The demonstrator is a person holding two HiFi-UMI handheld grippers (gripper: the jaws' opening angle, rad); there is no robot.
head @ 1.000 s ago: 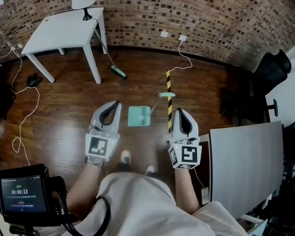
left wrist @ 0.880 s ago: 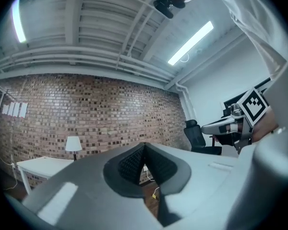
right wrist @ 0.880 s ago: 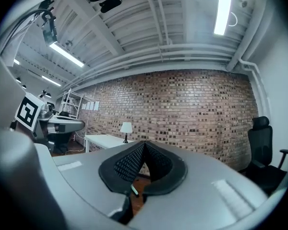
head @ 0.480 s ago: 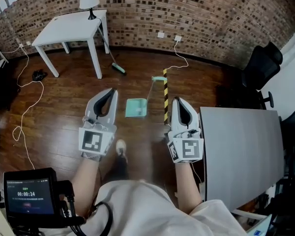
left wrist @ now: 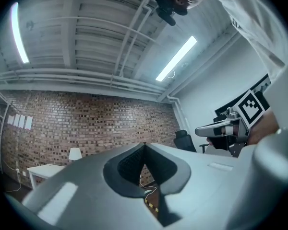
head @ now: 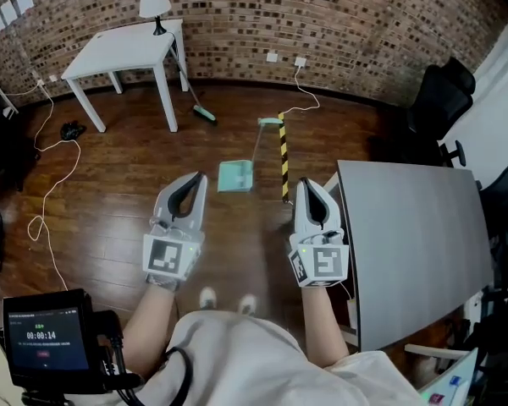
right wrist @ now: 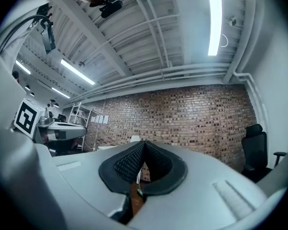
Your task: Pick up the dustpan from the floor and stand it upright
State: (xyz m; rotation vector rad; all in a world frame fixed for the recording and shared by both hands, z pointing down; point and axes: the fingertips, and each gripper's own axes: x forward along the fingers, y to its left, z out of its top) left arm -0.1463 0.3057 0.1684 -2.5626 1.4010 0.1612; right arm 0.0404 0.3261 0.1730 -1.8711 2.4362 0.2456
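Observation:
The teal dustpan lies flat on the wood floor, its long handle running away from me to a teal grip. My left gripper hovers in the air left of the pan, and my right gripper hovers right of it, both well above the floor. In the left gripper view the left gripper has its dark pads pressed together with nothing between them. The right gripper is the same in its own view: shut and empty. Both point roughly level toward the brick wall.
A yellow-and-black striped pole lies beside the dustpan handle. A white table with a lamp stands at the back left, a broom leaning by it. A grey tabletop is close on my right. Black chairs and floor cables are nearby.
I have walked forward: the grey tabletop has come much closer on my right. Both grippers travelled along with me and stayed shut. The dustpan has not moved on the floor.

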